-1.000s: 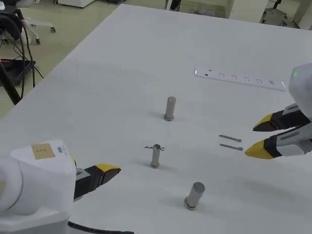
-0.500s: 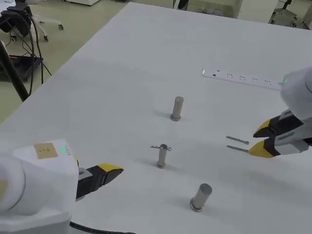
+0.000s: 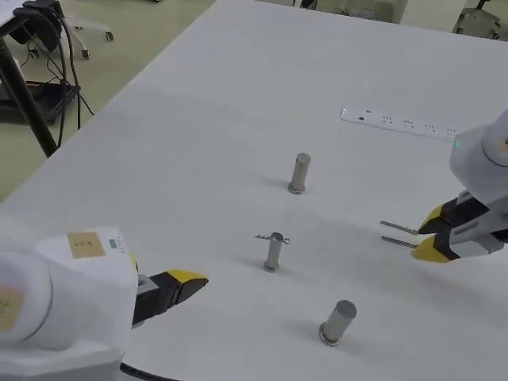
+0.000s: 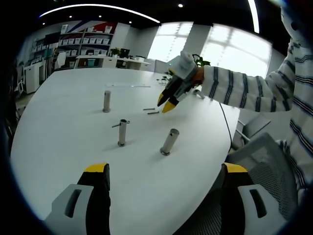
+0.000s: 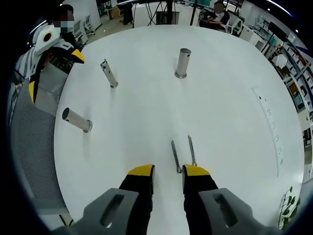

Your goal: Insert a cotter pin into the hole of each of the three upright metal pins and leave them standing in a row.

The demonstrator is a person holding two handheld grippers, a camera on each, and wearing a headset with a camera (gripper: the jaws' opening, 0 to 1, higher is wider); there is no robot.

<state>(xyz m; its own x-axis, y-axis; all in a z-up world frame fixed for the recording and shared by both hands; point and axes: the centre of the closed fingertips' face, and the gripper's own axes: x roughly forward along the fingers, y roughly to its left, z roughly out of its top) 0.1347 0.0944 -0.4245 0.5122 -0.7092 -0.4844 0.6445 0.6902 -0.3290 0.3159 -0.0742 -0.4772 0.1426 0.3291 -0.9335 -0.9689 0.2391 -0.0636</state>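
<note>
Since only the middle pin (image 3: 274, 252) carries a cotter pin (image 3: 272, 237) through its hole, the job looks about a third done.

At the left, the left tool (image 4: 165, 169) hovers low over the near corner of the desk (image 3: 198, 143). Its jaws are wide apart and hold nothing, and it is well apart from all three pins. The desk's left edge runs diagonally close behind it, with floor and a cabled stand beyond, so there is little room to spare on that side.

Next comes the middle pin, then the far pin (image 3: 300, 172) and the near pin (image 3: 340, 321). Both of these have bare tops and need a cotter pin. All three appear to stand on their bases, though the line they make is loose, with the middle one set off to the left.

Further right, two loose cotter pins (image 3: 398, 234) lie side by side on the desk. The right tool (image 3: 426, 232) is at their ends, its jaws a narrow gap apart with one pin's end between them, not clamped.

Open desk lies between the pins and around them. A power strip (image 3: 397, 125) sits well behind.
</note>
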